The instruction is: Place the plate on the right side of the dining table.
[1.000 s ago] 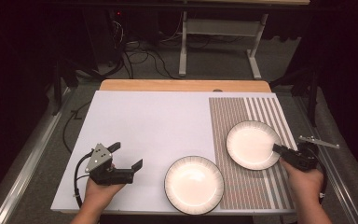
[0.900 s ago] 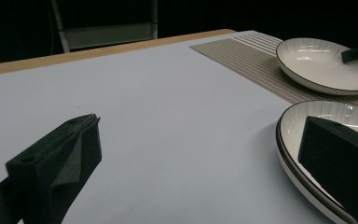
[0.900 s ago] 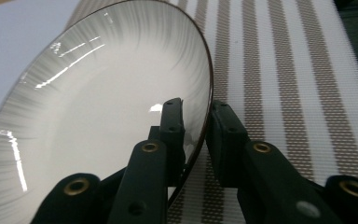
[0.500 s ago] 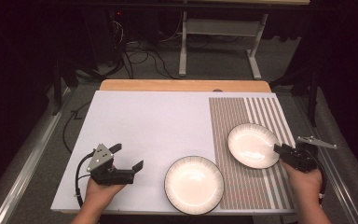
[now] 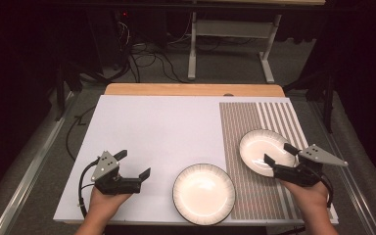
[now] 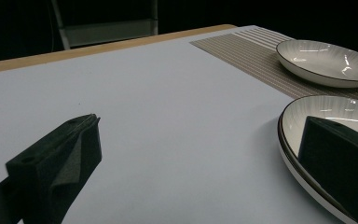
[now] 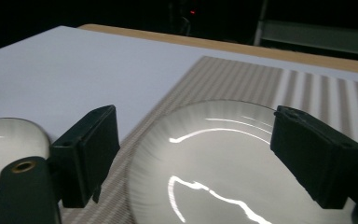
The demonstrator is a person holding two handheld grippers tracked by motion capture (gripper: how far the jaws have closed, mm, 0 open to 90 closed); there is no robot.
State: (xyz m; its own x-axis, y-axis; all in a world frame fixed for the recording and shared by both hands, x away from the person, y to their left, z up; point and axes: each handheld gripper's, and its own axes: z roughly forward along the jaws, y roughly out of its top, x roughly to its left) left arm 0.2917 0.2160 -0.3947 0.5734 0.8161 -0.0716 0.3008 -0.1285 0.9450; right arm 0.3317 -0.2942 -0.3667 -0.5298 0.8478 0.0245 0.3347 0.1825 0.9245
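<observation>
Far plate resting on the striped placemat, just ahead of the right tool, whose jaws have just been opening and now stand wide to either side of the plate's near rim, pressing on nothing. A second ago the same tool was clamped on that rim; the plate is judged released and set down. The near plate lies between both tools. The left tool, open and empty, hovers over the bare tabletop.
</observation>
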